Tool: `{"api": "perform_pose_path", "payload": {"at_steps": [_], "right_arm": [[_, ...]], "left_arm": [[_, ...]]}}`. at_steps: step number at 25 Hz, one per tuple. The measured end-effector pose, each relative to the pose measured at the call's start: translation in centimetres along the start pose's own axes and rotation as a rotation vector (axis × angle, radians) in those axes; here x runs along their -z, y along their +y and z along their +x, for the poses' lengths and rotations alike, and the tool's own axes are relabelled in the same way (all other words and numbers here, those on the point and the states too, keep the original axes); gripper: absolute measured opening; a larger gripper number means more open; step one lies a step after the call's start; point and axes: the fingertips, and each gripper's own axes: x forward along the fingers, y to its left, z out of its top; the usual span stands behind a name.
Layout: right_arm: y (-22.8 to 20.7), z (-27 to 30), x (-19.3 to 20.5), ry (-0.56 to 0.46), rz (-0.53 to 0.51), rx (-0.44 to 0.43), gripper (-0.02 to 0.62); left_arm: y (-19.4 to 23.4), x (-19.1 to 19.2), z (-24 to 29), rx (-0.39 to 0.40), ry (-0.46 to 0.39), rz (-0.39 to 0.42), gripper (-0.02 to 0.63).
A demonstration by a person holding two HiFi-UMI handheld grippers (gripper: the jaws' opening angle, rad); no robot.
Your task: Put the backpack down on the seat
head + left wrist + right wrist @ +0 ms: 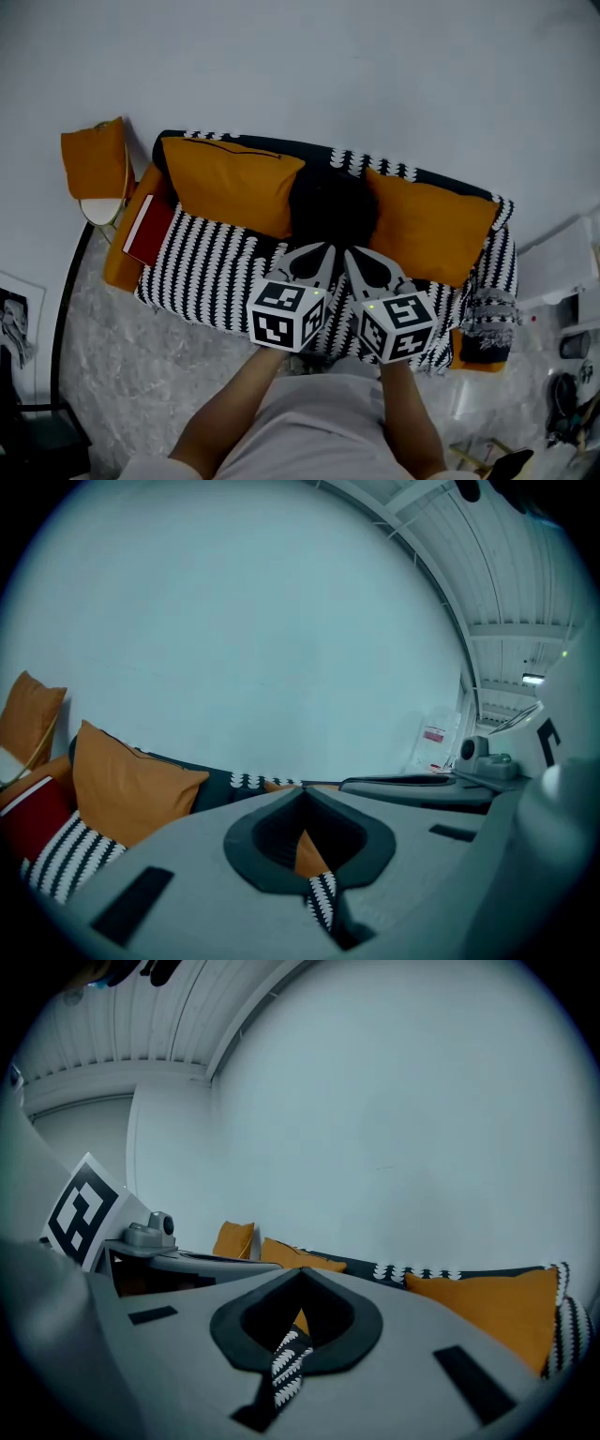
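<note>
Left gripper [327, 249], right gripper [352, 253]: jaws together.

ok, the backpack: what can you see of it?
The backpack is a black, soft-looking rounded mass; straps can't be made out. It sits on the patterned sofa seat, between the left orange cushion and the right orange cushion. The left hand-held gripper and right hand-held gripper, both shut, point at it.

Two orange cushions, well apart: left cushion [230, 183], right cushion [433, 225]. Red book [146, 228] lies flat just beside the left cushion's lower corner. Third orange cushion [94, 157] sits on a round gold-rimmed stand [98, 211] further left. Framed picture [14, 323] at left edge. Grey marbled floor [141, 375], plain white wall [375, 56]
</note>
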Motion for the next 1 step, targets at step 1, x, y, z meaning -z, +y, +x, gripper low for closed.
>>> {"api": "perform_pose_path", "payload": {"at_steps": [1], "right_arm": [[-0.16,0.02,-0.02,0.000,0.000,-0.001,0.002]], "left_arm": [[-0.07,0.02,0.18,0.000,0.002,0.001,0.003]]}}
